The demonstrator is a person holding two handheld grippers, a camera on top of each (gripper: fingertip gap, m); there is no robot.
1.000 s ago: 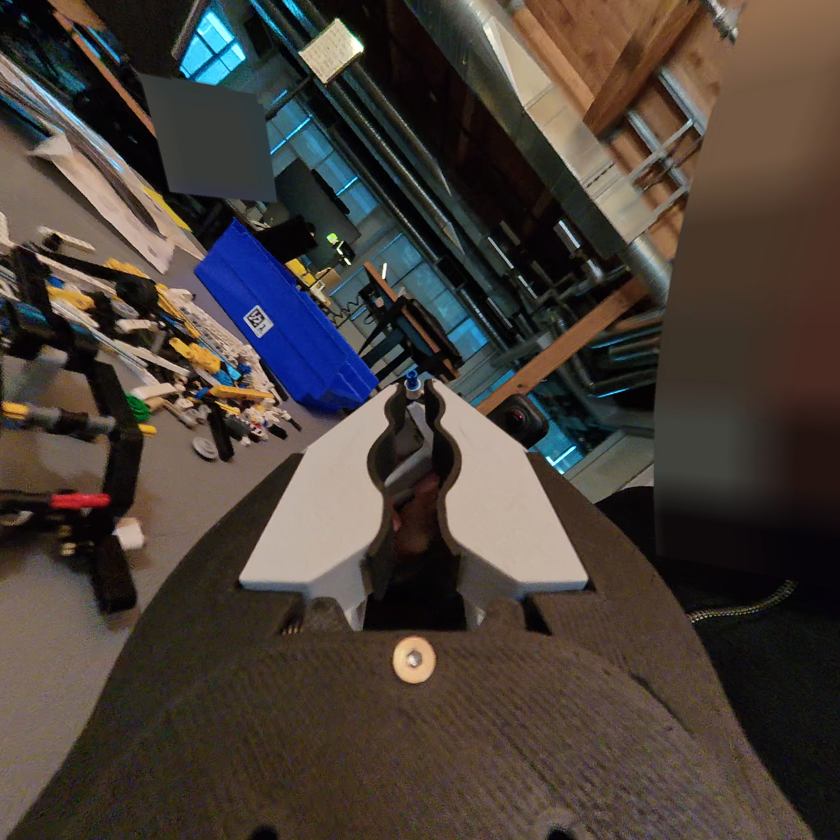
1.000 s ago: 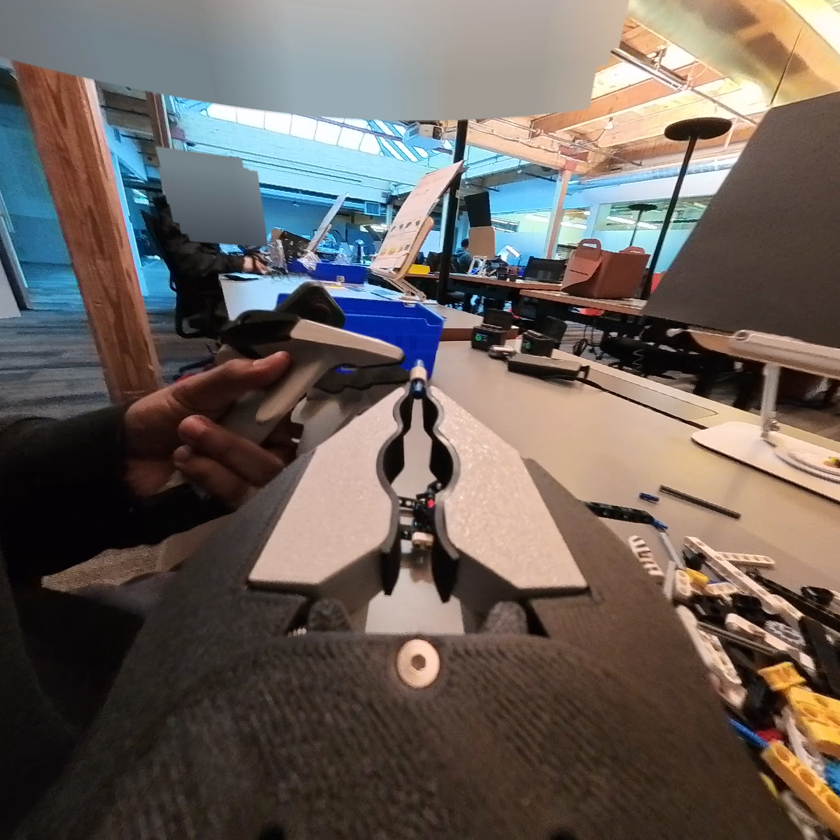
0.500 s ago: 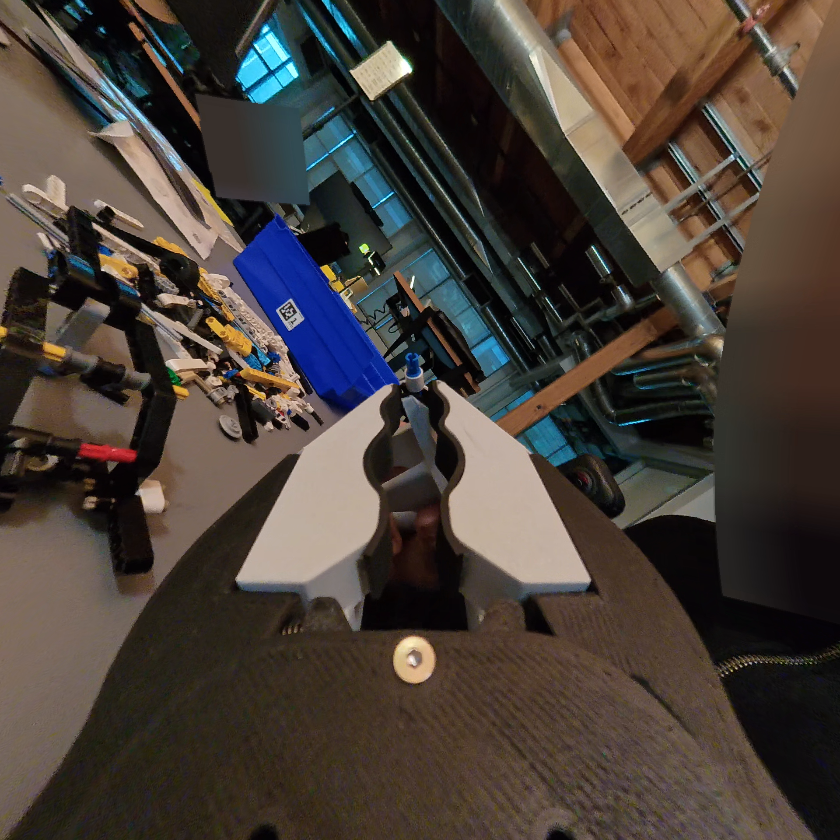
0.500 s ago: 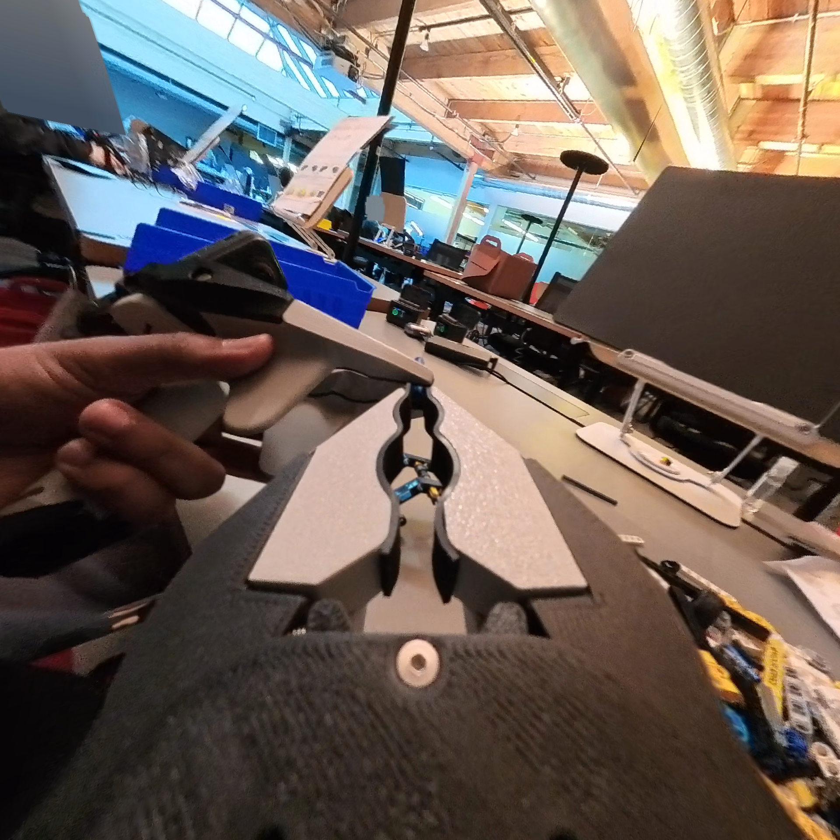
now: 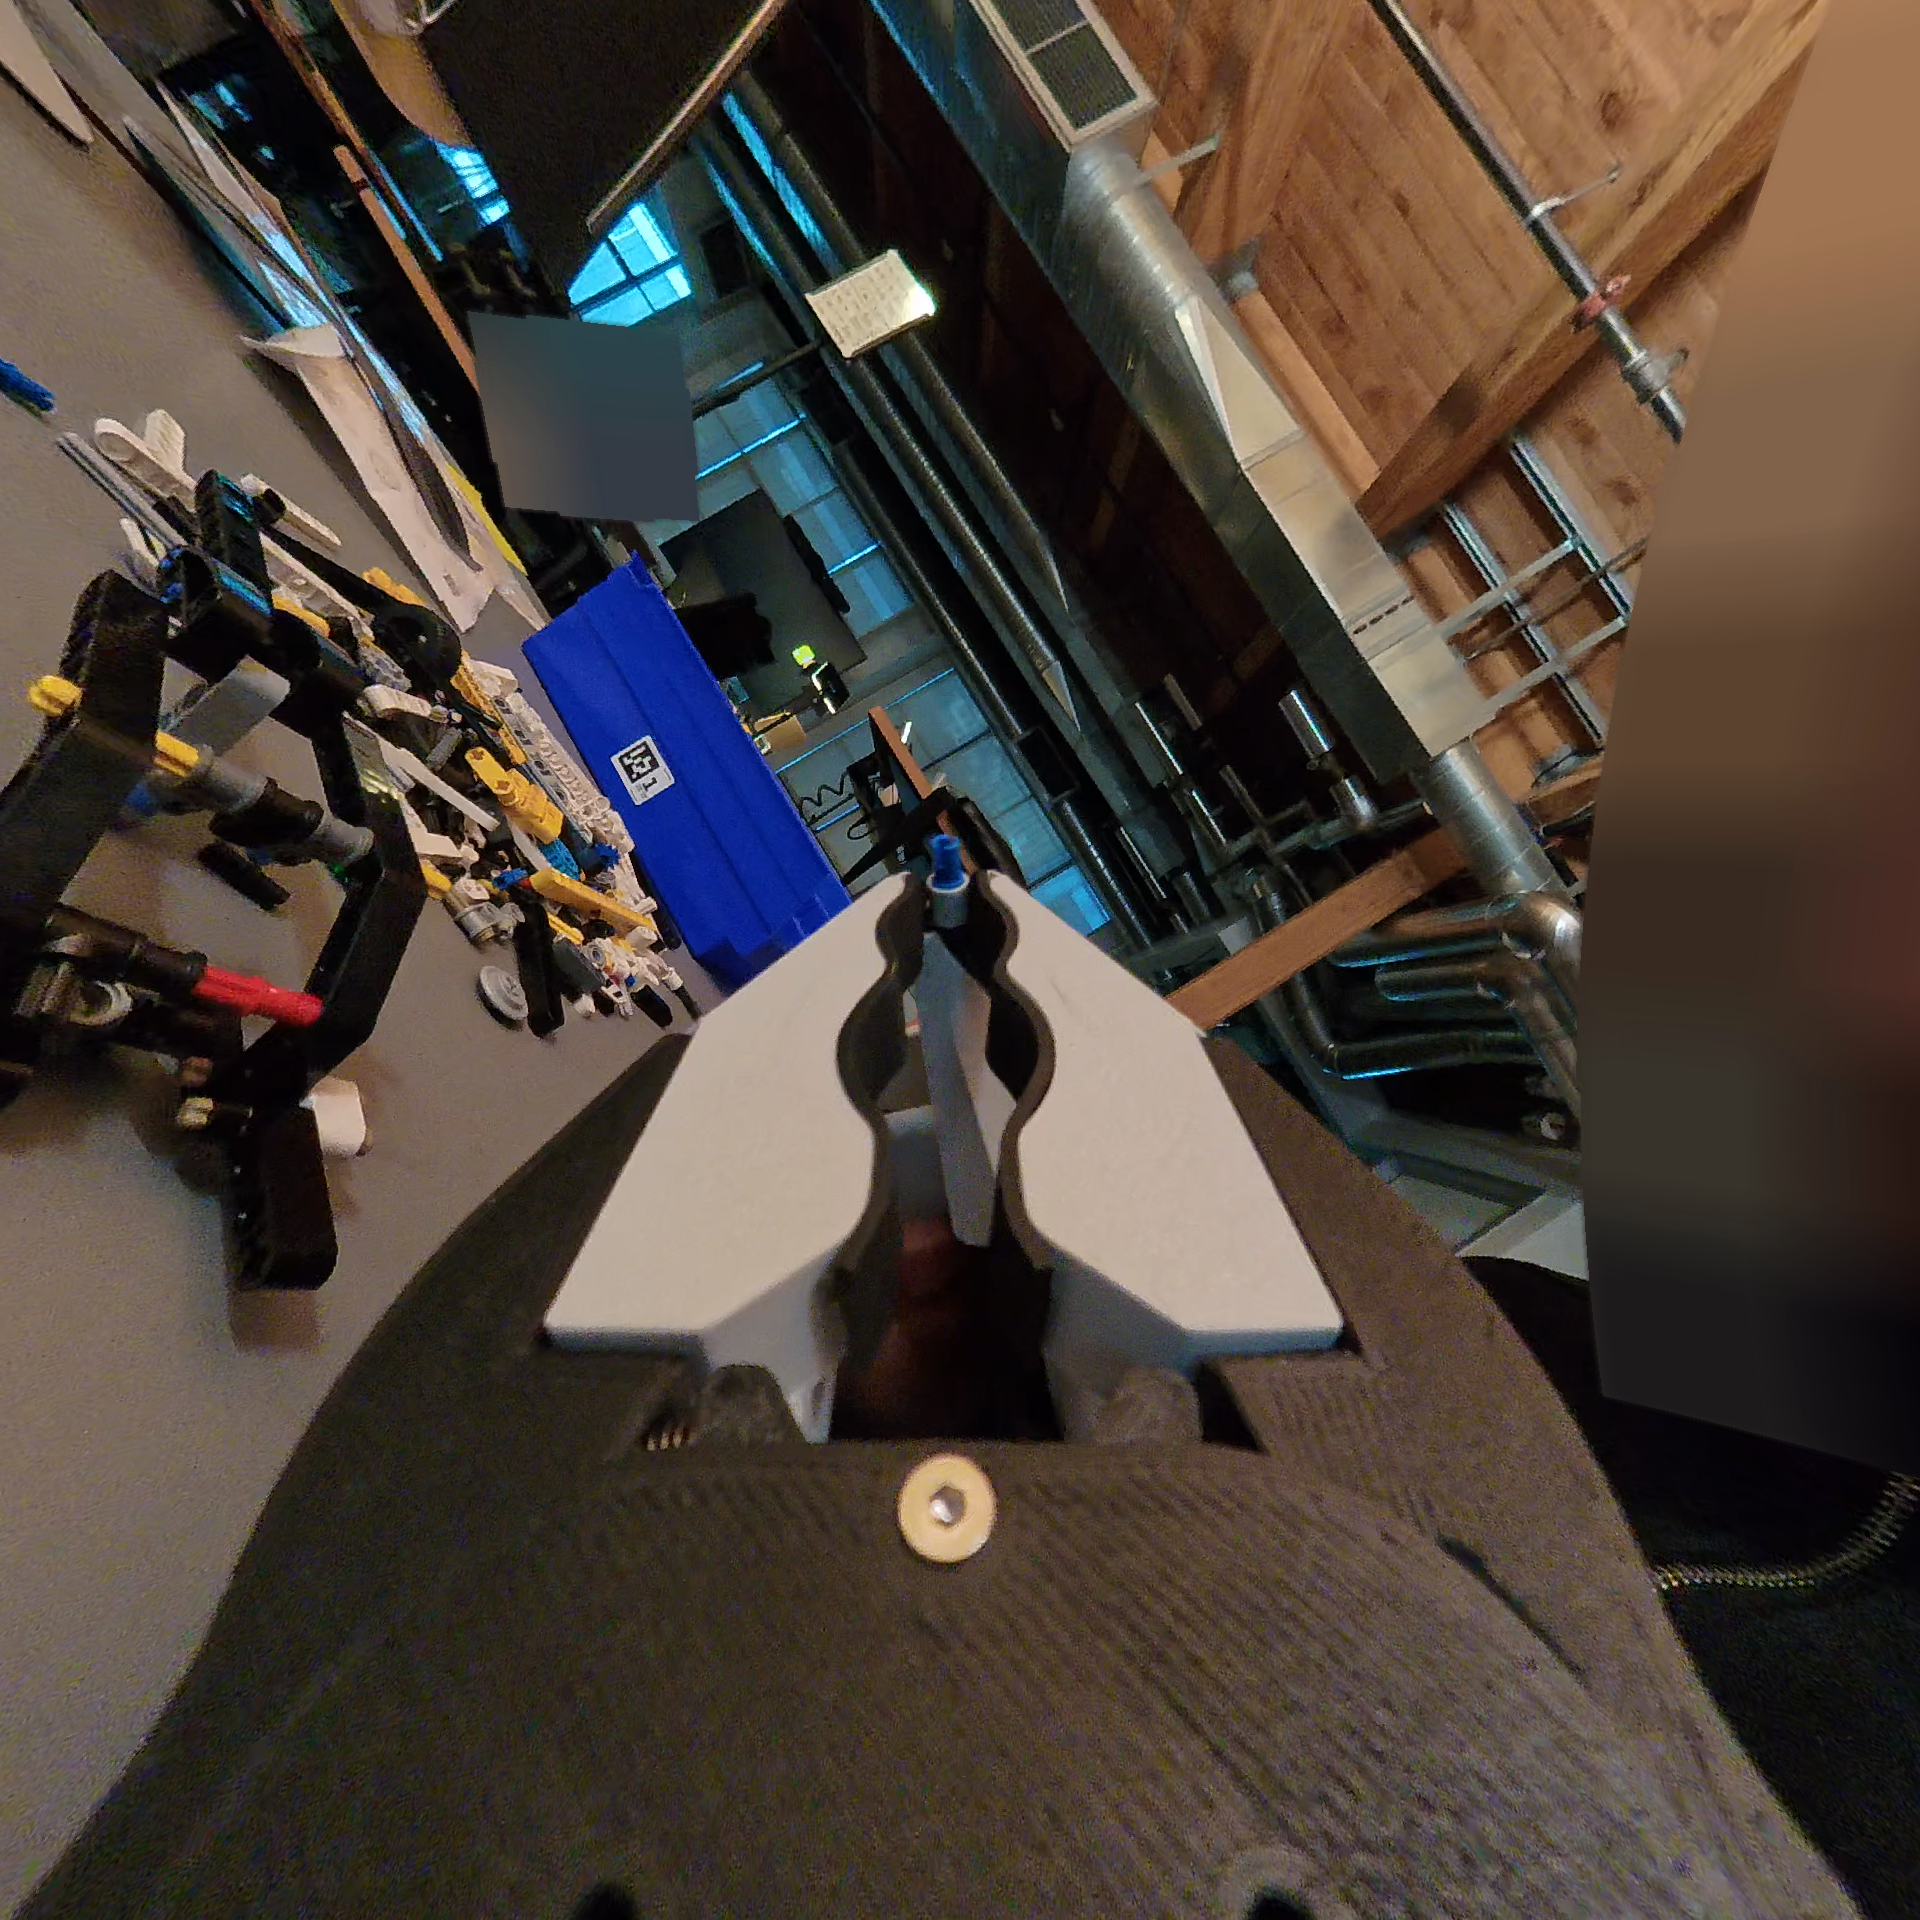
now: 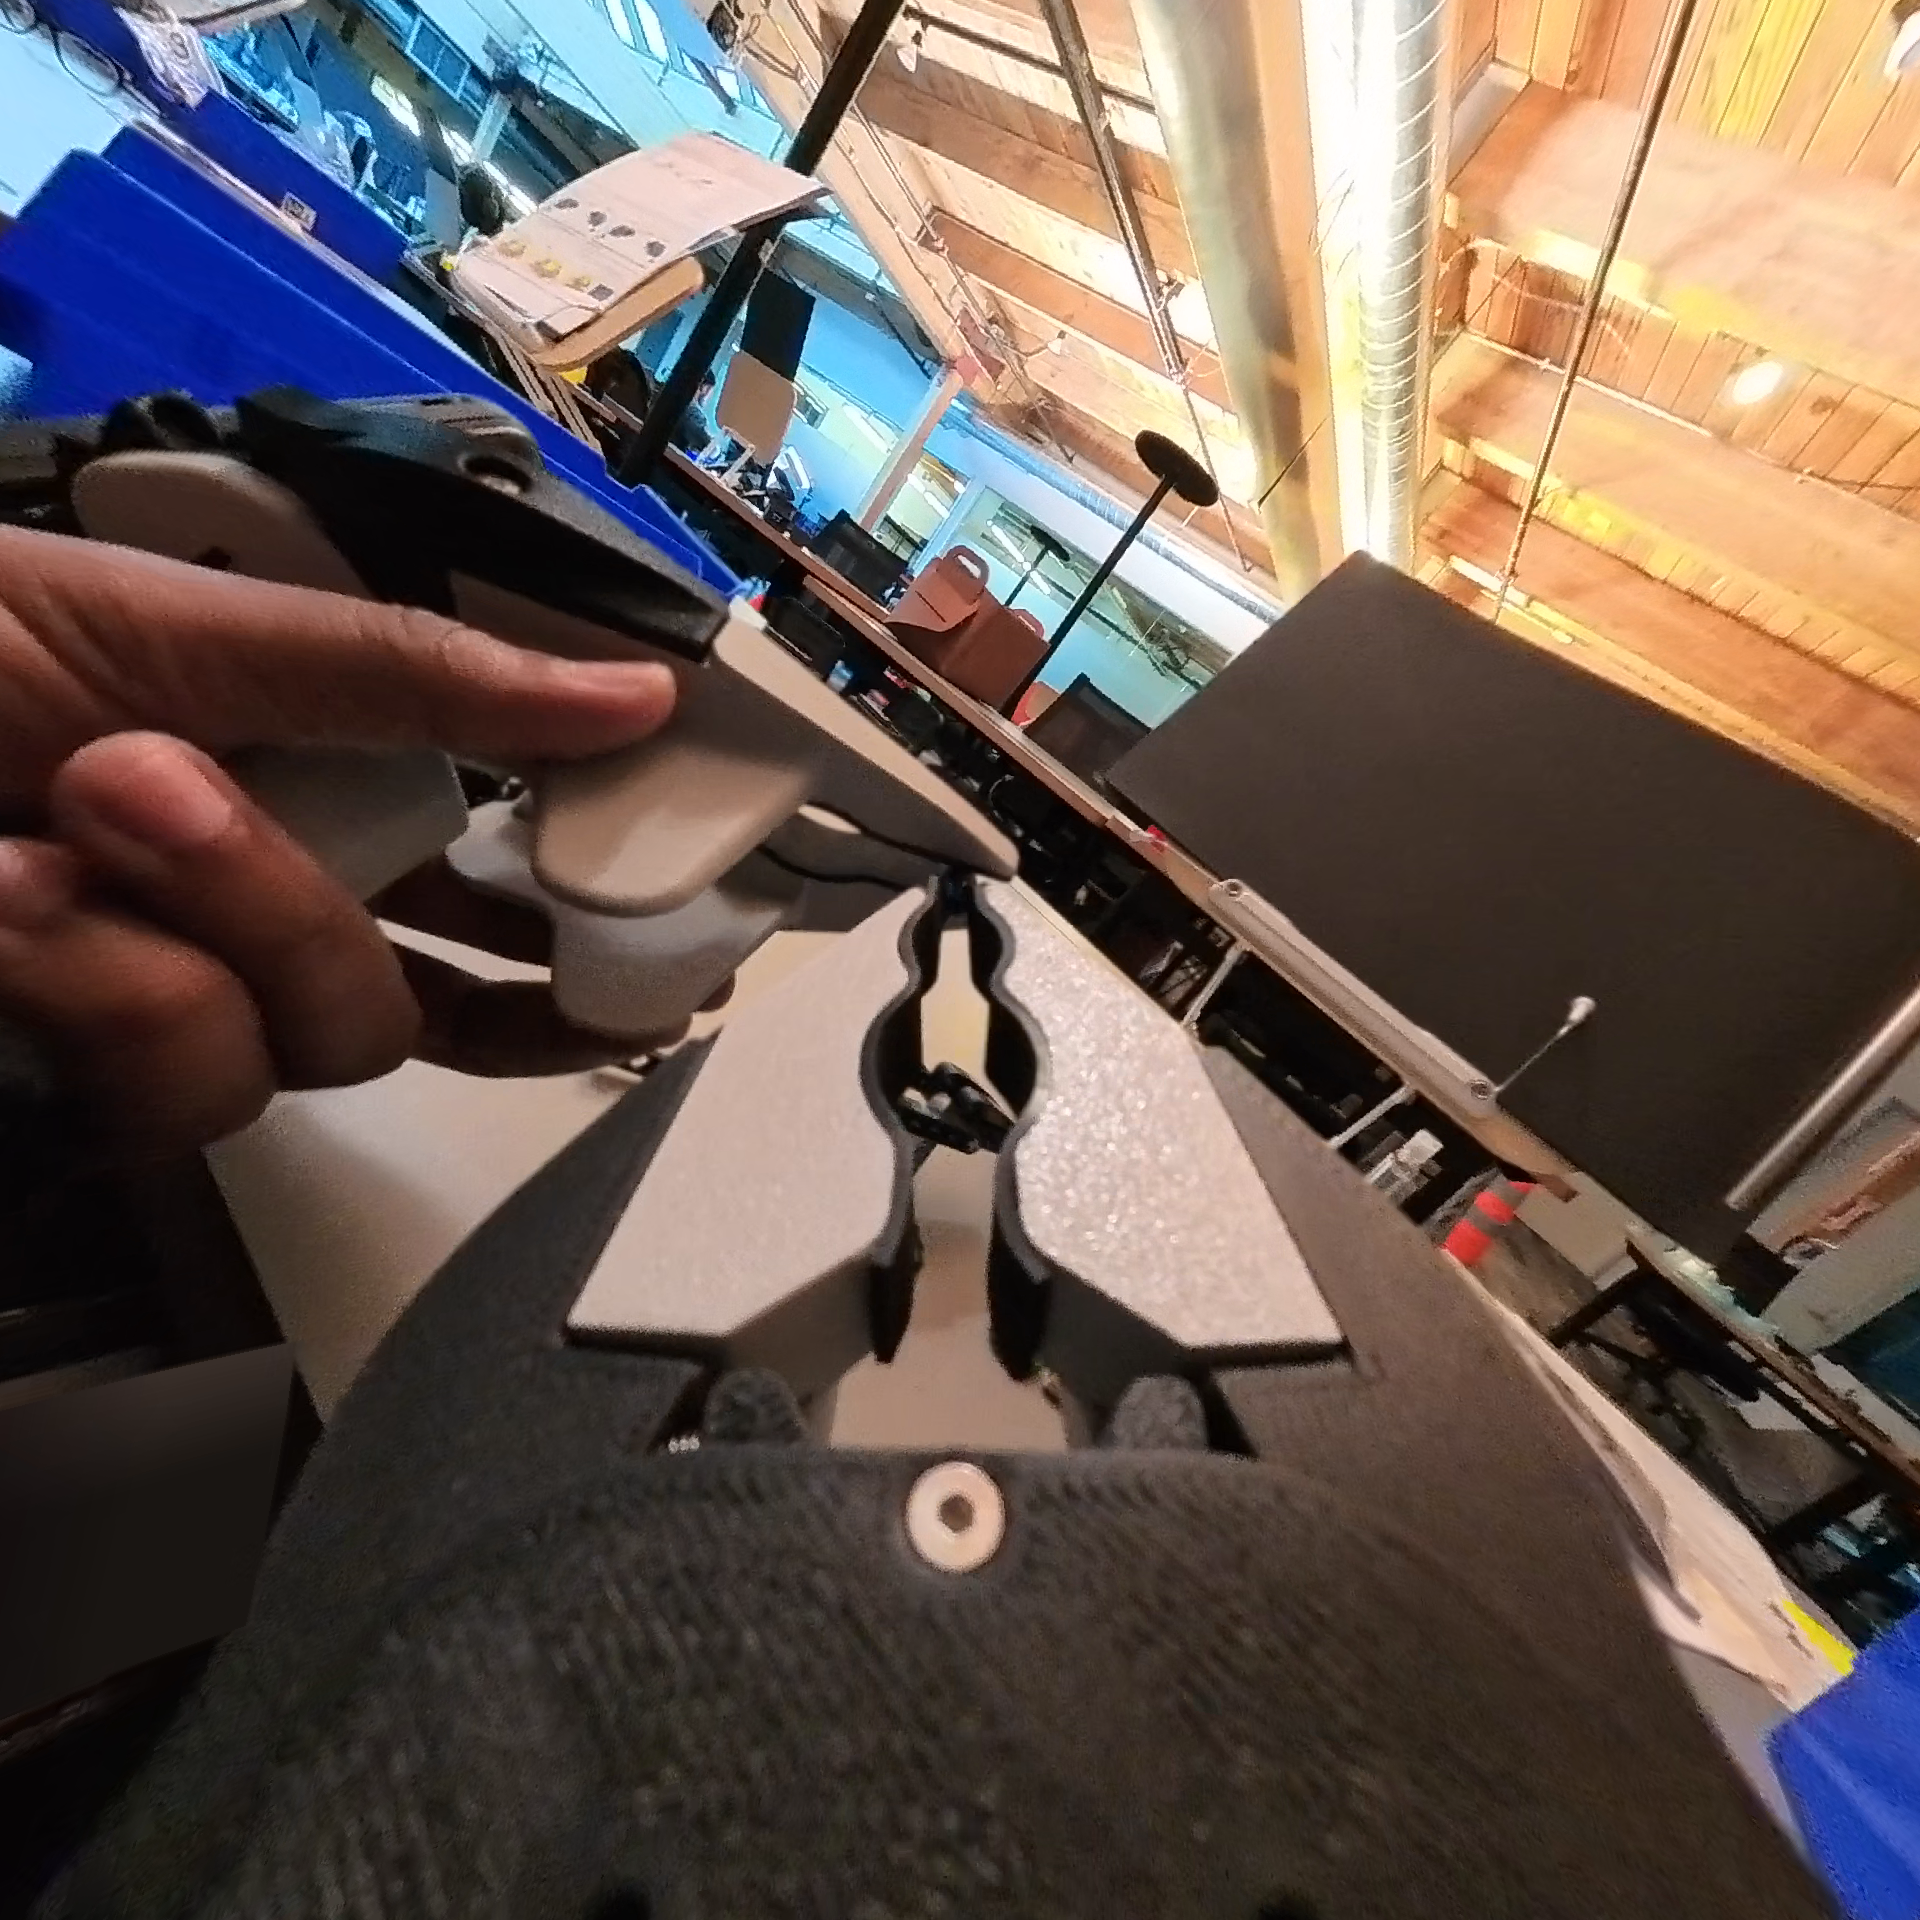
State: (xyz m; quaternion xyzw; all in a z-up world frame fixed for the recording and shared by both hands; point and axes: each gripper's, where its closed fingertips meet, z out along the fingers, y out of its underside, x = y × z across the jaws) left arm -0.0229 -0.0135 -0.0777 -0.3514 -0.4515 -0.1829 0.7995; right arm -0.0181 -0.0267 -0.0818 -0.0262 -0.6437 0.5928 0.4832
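Note:
My left gripper is raised off the grey table and shut on a small grey-and-blue pin, whose blue end sticks out past the tips. In the right wrist view a hand holds this left gripper, and its tip sits right over my right gripper. The right gripper's fingers are closed on a small dark blue piece at the tips. It looks like the same pin, but I cannot tell for sure. A grey finger of the right gripper shows through the left gripper's gap.
A black brick-built frame with yellow and red axles stands on the table at left. A pile of loose pieces and a blue bin lie beyond it. A black panel stands at the right. Another blue bin is behind the hand. My two grippers' fingertips are within a few centimetres of each other.
Both grippers have tilted upward and drawn closer together. The left gripper and the hand loom larger in the right wrist view. The pin has stayed at the left tips throughout.

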